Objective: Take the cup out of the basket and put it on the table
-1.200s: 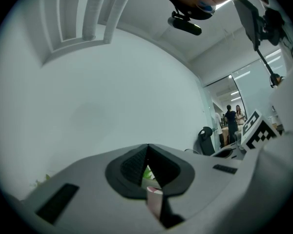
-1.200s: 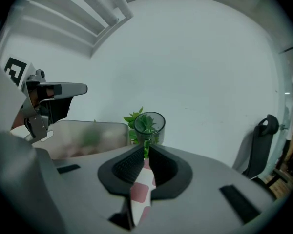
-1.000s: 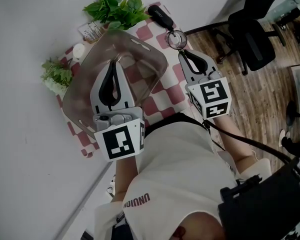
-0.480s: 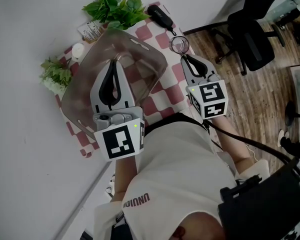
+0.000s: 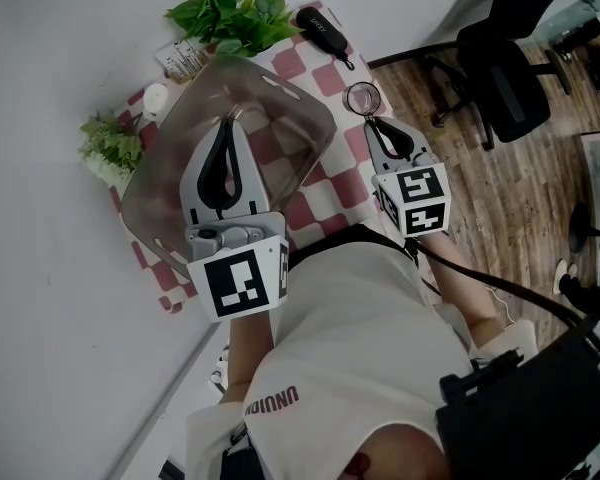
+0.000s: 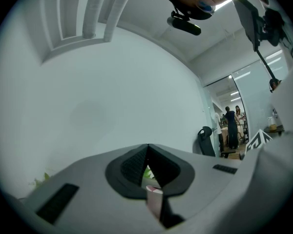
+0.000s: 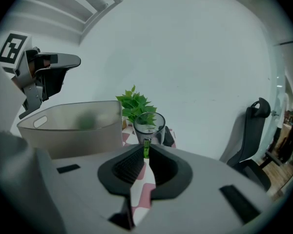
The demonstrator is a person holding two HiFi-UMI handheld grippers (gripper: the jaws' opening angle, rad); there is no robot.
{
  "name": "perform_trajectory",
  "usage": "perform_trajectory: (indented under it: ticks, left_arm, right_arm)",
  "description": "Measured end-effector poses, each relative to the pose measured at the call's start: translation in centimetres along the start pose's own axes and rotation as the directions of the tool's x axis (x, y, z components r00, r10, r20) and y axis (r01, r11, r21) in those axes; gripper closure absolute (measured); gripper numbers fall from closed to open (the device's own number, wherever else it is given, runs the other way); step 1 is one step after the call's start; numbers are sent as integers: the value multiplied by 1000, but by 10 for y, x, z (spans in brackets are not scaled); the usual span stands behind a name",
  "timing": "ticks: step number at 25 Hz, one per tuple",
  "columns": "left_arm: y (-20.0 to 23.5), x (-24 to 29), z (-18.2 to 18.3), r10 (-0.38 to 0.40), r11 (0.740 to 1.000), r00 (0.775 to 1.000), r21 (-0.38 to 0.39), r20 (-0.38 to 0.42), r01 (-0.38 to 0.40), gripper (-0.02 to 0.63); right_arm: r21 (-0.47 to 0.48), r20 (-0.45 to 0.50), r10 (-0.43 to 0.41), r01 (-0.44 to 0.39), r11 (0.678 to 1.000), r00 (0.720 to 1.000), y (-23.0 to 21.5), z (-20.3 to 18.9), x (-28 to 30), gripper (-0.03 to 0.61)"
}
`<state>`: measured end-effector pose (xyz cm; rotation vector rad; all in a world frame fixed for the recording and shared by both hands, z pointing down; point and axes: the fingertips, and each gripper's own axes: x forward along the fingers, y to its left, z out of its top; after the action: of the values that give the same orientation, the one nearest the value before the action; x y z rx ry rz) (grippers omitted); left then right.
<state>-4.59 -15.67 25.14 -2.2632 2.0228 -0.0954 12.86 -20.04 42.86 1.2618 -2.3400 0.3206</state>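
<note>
1. Lower than a second before, the right hand-held gripper (image 5: 367,119) pinched the cup (image 5: 362,97) by its rim.
2. The cup was just beside the basket (image 5: 280,93), over the checkered tabletop (image 5: 325,196).
3. The left hand-held gripper (image 5: 230,118) stayed pressed together.

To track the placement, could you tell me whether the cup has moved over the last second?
Yes. In the head view the cup, in the right hand-held gripper, drew away from the black object toward the person.
</note>
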Motion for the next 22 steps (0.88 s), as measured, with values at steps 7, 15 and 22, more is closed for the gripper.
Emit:
perform_trajectory:
  ticks: [7, 15, 22]
  left_arm:
    - [0, 1, -1, -4, 1000, 1000, 1, -1, 4, 601]
    - [-1, 4, -1, -8, 1000, 1000, -1, -7, 8, 601]
    - [-2, 2, -1, -7, 1000, 1000, 6, -8, 7, 601]
  right_arm:
    - [1, -38, -2, 2, 1000, 999, 1, -16, 6, 532]
    - [14, -82, 0, 1, 1000, 997, 1, -34, 12, 532]
    - [28, -112, 13, -10, 1000, 994, 5, -51, 16, 532]
